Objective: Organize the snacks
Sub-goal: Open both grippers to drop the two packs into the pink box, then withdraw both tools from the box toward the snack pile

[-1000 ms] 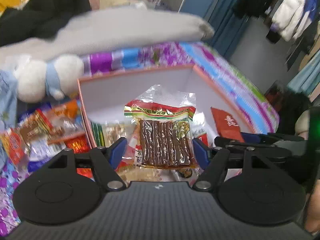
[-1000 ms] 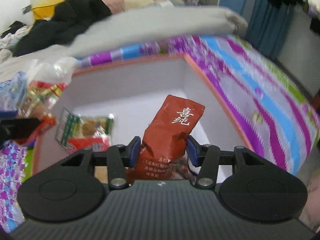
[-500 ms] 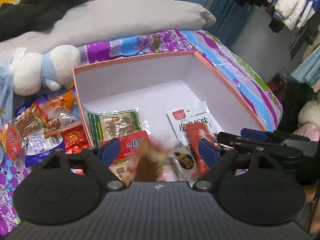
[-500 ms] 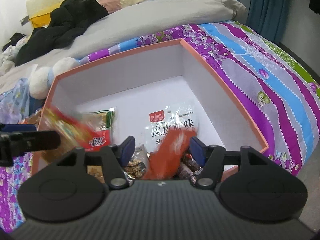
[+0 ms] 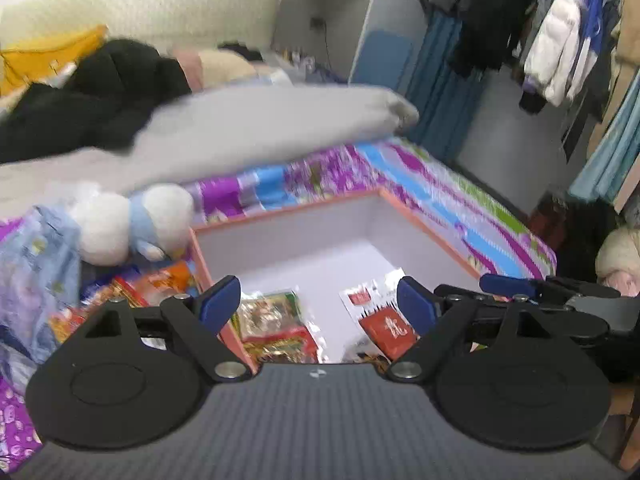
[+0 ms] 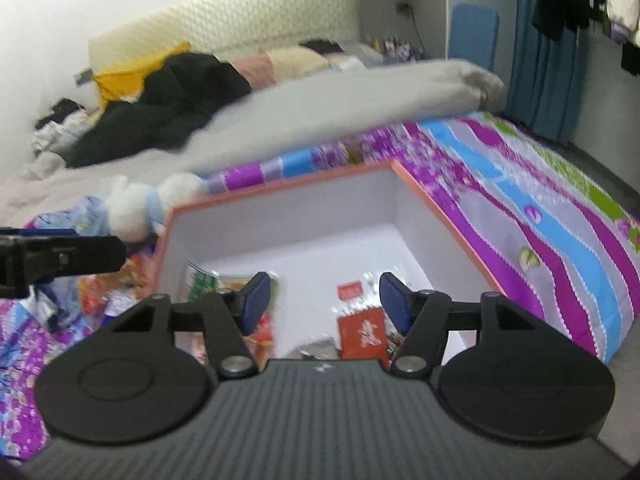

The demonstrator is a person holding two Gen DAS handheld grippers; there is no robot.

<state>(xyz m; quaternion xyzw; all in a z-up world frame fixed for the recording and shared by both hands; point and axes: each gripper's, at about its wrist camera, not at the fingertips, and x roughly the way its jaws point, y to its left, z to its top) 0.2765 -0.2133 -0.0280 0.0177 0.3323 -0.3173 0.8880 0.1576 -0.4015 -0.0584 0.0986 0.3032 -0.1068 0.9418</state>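
Left wrist view shows the snacks low in the middle of the frame, lying in the near end of the orange box, which sits on the striped bedspread. One is a red packet at the lower right of the box floor, resting on a clear white bag. Another is a green and red pack at the lower left of the box floor. So I count three packs clearly in the box, and a few more bits near the bottom edge that are too blurry to count. More loose snacks lie in a pile outside the box, at the lower left, and I cannot count them. The left gripper has its blue tips wide apart with nothing between them; they have just been opening. The right gripper is also apart and empty, and it too has just been opening. That makes two grippers and one box. One white plush toy sits at the middle left, touching the box's far left corner. The drop into the box looks done, so I think the next job is fetching more from the pile. To do that well, come down over one pack only, keep the tips wide until they are on both sides of it, then squeeze gently so the bag does not pop.
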